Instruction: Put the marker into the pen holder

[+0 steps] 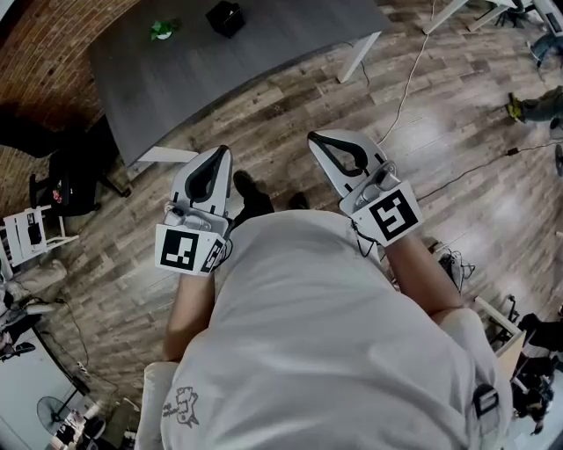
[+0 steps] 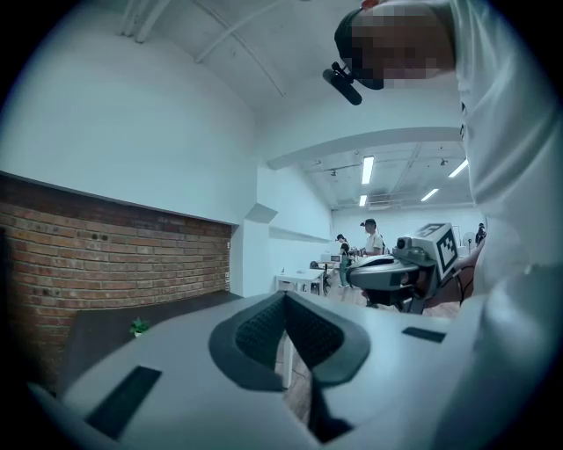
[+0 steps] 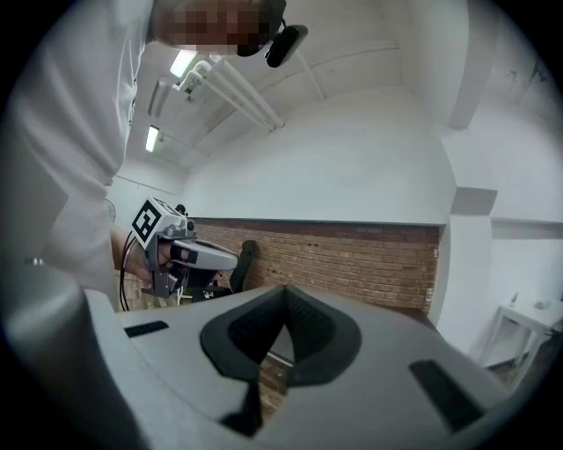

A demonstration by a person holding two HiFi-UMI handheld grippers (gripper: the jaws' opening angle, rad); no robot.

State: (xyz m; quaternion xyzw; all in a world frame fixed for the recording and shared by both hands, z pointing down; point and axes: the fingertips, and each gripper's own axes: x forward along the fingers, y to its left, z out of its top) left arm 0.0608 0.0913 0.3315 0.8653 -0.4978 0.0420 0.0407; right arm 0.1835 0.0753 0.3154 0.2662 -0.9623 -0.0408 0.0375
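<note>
We hold both grippers close to our chest above the wooden floor (image 1: 290, 114), well apart from the grey tabletop (image 1: 264, 53). The left gripper (image 1: 220, 156) has its jaws closed tip to tip with nothing between them, and the right gripper (image 1: 318, 141) is likewise closed and empty. The black pen holder (image 1: 227, 18) stands far back on the tabletop, near a small green plant (image 1: 162, 29) on its left; we cannot make out the marker in any view.
</note>
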